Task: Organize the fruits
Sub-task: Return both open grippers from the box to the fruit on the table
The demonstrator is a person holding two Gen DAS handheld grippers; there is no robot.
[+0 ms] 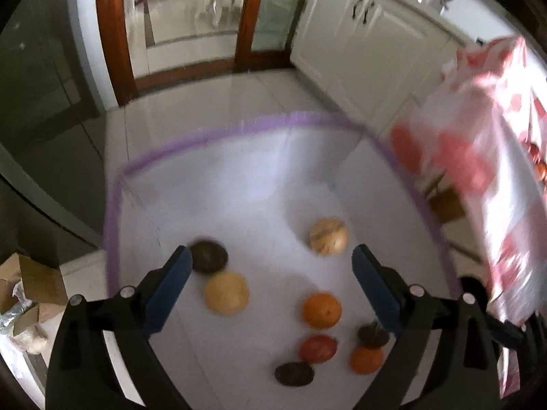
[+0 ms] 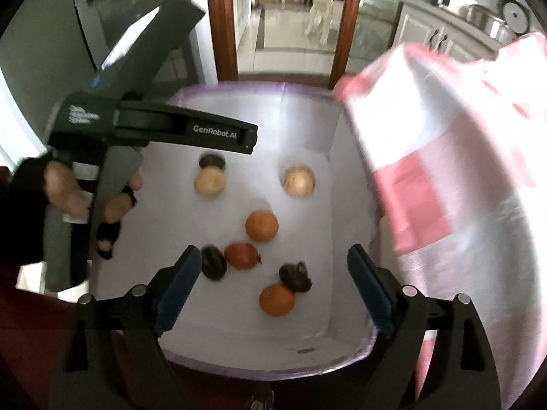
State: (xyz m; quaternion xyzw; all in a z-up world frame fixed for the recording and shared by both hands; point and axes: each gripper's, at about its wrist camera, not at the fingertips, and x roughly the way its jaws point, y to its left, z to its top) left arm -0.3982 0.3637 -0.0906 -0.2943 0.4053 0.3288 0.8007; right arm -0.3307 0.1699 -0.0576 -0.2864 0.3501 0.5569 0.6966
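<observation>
Several fruits lie in a white bin with a purple rim (image 1: pixel 116 205) (image 2: pixel 352 358): two oranges (image 1: pixel 322 309) (image 2: pixel 262 225), a second orange (image 2: pixel 277 299), a red fruit (image 1: pixel 318 348) (image 2: pixel 241 255), two pale yellow fruits (image 1: pixel 227 293) (image 2: pixel 299 180), and several dark brown ones (image 1: pixel 208 256) (image 2: pixel 213 262). My left gripper (image 1: pixel 271 280) is open and empty above the fruits; its body shows in the right wrist view (image 2: pixel 154 126). My right gripper (image 2: pixel 273 280) is open and empty over the bin's near side.
A red-and-white plastic bag (image 1: pixel 478 171) (image 2: pixel 454 188) hangs at the bin's right edge. White kitchen cabinets (image 1: pixel 369 34) stand behind, a wooden-framed glass door (image 1: pixel 177 20) beyond. Cardboard boxes (image 1: pixel 30 290) sit on the floor at left.
</observation>
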